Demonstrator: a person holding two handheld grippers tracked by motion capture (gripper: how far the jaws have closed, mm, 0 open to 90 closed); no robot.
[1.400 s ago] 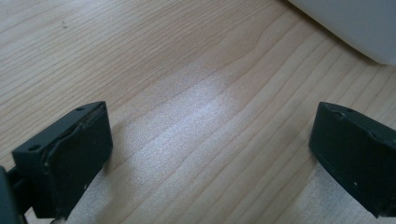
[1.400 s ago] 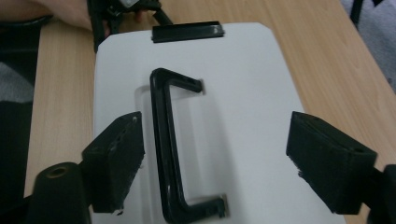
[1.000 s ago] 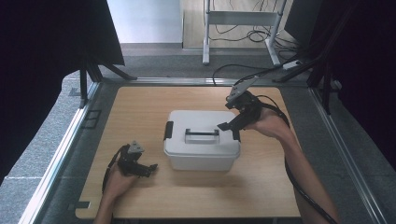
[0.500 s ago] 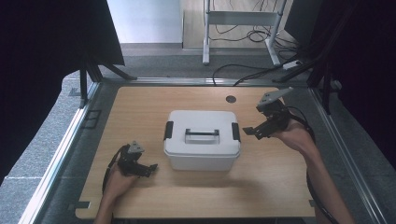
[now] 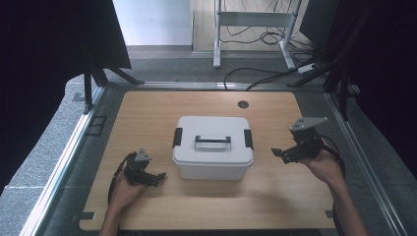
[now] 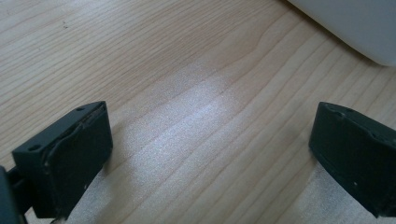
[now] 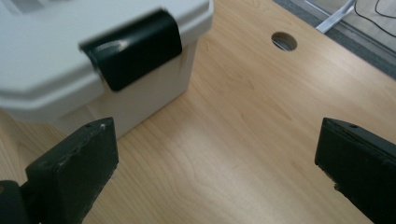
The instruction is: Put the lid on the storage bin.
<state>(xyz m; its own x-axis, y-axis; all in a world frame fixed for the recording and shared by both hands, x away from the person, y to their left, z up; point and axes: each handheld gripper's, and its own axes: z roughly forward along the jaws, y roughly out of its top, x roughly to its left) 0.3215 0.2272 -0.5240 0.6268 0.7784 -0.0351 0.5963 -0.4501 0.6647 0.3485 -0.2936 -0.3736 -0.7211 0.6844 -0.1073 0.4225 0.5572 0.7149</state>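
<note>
A white lidded storage box (image 5: 212, 156) with a dark handle (image 5: 212, 142) and a black latch (image 5: 248, 139) on each end stands in the middle of the wooden table (image 5: 147, 113). My right gripper (image 5: 276, 153) hovers to the right of the box, pointing at it and clear of it. Its jaws have just been opening and stand open, empty (image 7: 219, 172). The right gripper view shows the box's corner (image 7: 56, 70) and one latch (image 7: 133, 49) close ahead. My left gripper (image 5: 160, 176) rests low by the box's left front corner, open over bare wood (image 6: 210, 154), with the box's edge (image 6: 355, 28) beyond.
A round cable hole (image 5: 243, 104) lies in the table behind the box. Metal rails (image 5: 64, 162) border the table on both sides. Beyond the far edge are cables (image 5: 255, 81) on the floor and a white stand (image 5: 251, 19).
My right gripper has left the box's right latch, moved right and toward the table's near side, and sunk. Its jaws look wider. The left gripper and the box have not moved.
</note>
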